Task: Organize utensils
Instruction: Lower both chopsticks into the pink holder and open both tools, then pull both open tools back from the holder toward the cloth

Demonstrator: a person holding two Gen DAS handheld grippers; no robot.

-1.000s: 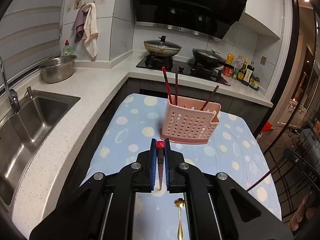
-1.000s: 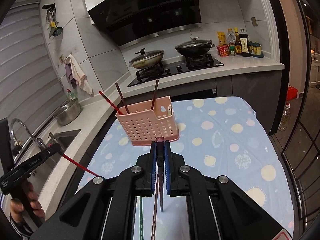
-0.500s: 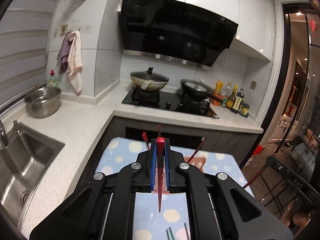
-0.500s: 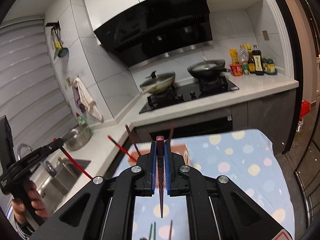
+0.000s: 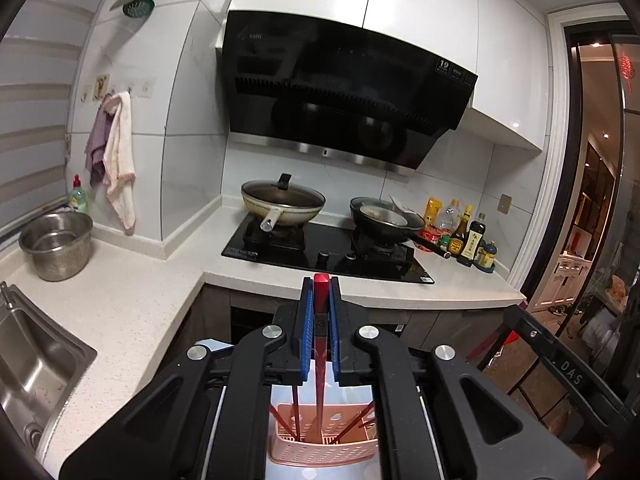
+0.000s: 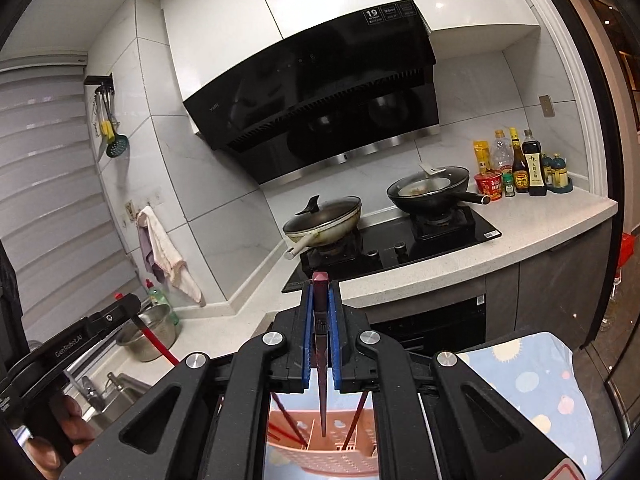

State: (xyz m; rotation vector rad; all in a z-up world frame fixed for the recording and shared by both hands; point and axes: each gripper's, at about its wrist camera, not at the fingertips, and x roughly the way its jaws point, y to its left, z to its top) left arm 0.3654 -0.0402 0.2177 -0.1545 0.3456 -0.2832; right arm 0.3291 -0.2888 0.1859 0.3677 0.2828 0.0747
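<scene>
Worktop (image 6: 532, 384), dotted blue cloth. Pink perforated utensil caddy (image 5: 320, 436), on worktop below both tools, several chopsticks standing inside. Left tool (image 5: 319, 292), clenched on red chopstick (image 5: 319, 360), tip inside caddy. Right tool (image 6: 320, 292), clenched on dark chopstick (image 6: 322, 384), tip over caddy.

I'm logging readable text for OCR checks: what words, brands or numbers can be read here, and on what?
"12": sticker on the range hood in the left wrist view; it looks like "19" in the right.
"GenRobot.AI": left gripper body.
"DAS": right gripper's body, partly cut off.
Hood brand logo, sauce bottles' labels, stove sticker: too small or blurred.
</scene>
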